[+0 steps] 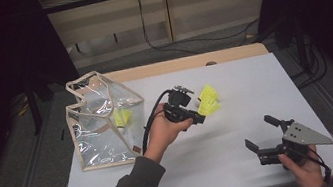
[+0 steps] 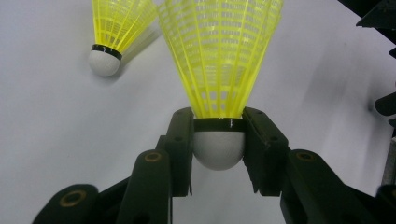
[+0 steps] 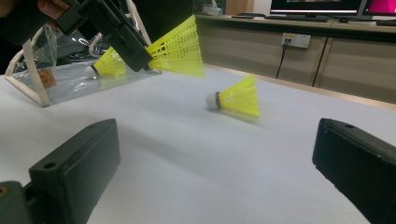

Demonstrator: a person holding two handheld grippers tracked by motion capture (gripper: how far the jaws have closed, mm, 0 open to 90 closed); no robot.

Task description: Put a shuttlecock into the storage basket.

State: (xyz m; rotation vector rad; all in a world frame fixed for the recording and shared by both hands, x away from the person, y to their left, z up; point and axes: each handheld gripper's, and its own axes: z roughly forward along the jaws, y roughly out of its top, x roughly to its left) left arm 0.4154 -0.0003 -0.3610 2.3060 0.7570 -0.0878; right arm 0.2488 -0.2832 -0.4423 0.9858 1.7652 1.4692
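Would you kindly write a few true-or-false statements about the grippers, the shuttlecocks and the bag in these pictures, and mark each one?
1. The left gripper is shut on a yellow shuttlecock. True.
2. The jaws grip that shuttlecock by its skirt. False: they clamp the white cork head.
3. The right gripper holds a shuttlecock too. False: its jaws stand open with nothing between them.
4. A second shuttlecock lies on its side on the table. True.
5. The clear bag is empty. False: a yellow shuttlecock shows inside it.
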